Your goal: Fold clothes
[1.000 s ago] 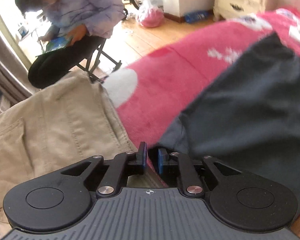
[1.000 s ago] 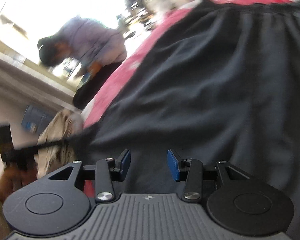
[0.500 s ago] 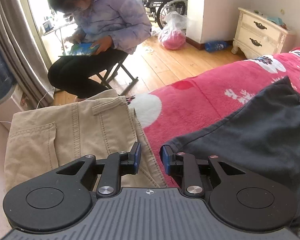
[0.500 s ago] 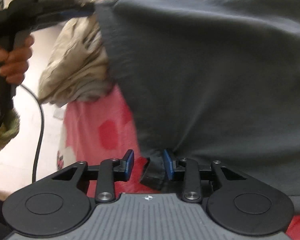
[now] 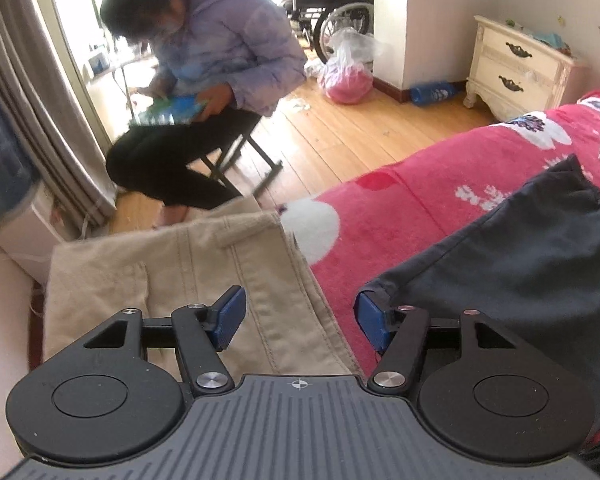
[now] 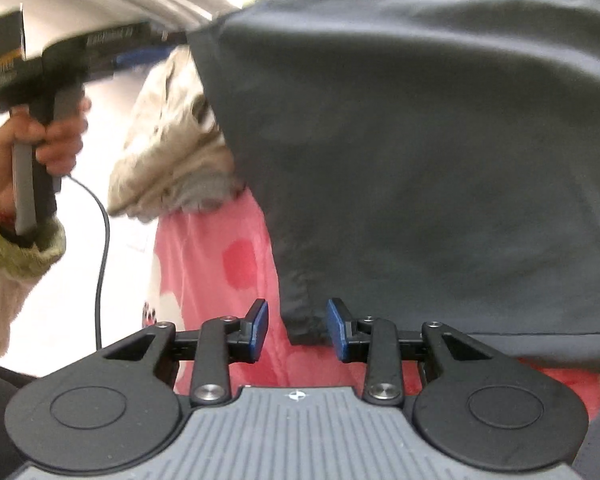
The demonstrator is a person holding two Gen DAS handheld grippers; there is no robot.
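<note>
A dark grey garment (image 5: 512,264) lies on the red flowered blanket (image 5: 396,216); it fills the right wrist view (image 6: 420,140). My left gripper (image 5: 298,322) is open, its right finger touching the garment's near corner, nothing held. My right gripper (image 6: 298,328) is open with a lower corner of the garment lying between its fingers, not clamped. Beige trousers (image 5: 188,280) lie folded to the left of the garment; they also show in the right wrist view (image 6: 172,152). The hand-held left gripper (image 6: 40,80) shows there by the garment's upper corner.
A person in a lilac jacket (image 5: 220,52) sits on a folding stool beyond the bed. A cream nightstand (image 5: 520,68), a pink plastic bag (image 5: 348,76), a wheelchair (image 5: 332,4) and grey curtains (image 5: 32,96) stand around the wooden floor (image 5: 340,136).
My left gripper has opened wide and let go of the garment's corner. My right gripper has swung to the garment's lower corner and now opened around it.
</note>
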